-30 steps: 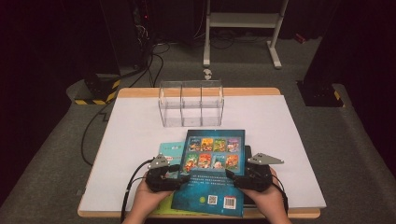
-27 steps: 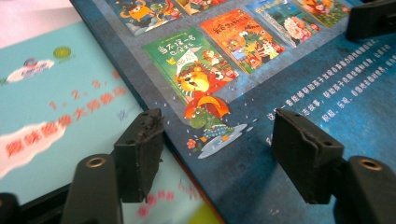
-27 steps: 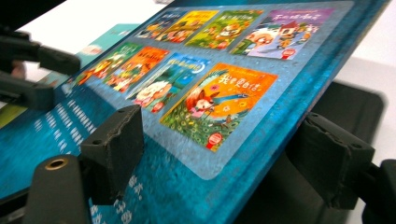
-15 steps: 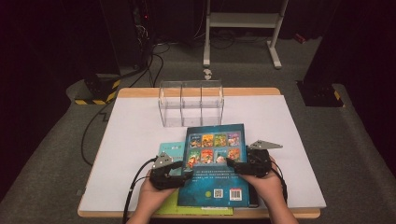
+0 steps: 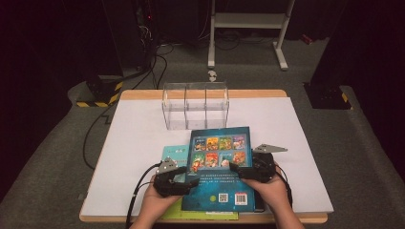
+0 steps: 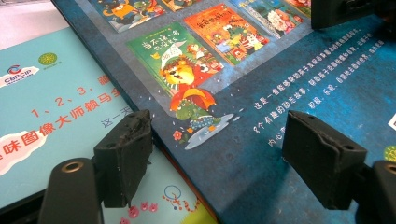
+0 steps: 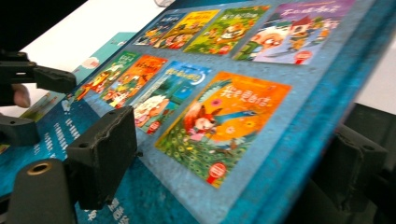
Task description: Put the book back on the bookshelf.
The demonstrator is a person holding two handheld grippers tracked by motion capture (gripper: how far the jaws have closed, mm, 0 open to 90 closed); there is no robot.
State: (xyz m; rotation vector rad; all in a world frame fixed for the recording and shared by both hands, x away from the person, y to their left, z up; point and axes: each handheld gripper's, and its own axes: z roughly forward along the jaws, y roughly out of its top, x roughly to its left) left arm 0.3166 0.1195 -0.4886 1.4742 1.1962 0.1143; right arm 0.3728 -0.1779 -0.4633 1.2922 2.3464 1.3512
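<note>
A blue picture book lies back cover up on a teal and green book near the table's front edge. My left gripper is at the blue book's left edge. In the left gripper view its jaws have just been opening and stand wide. One is over the teal book, the other over the blue book, and neither pad presses. My right gripper straddles the right edge of the blue book. Its jaws have also been opening, one above the cover and one below the edge.
A clear plastic organiser with three compartments stands just beyond the books. A white mat covers the wooden table. The right gripper shows at the top of the left gripper view. The left gripper shows at the left of the right gripper view.
The blue book has shifted slightly away from the person and to the right. The right gripper moved with it along the right edge. The left hand stayed where it was.
</note>
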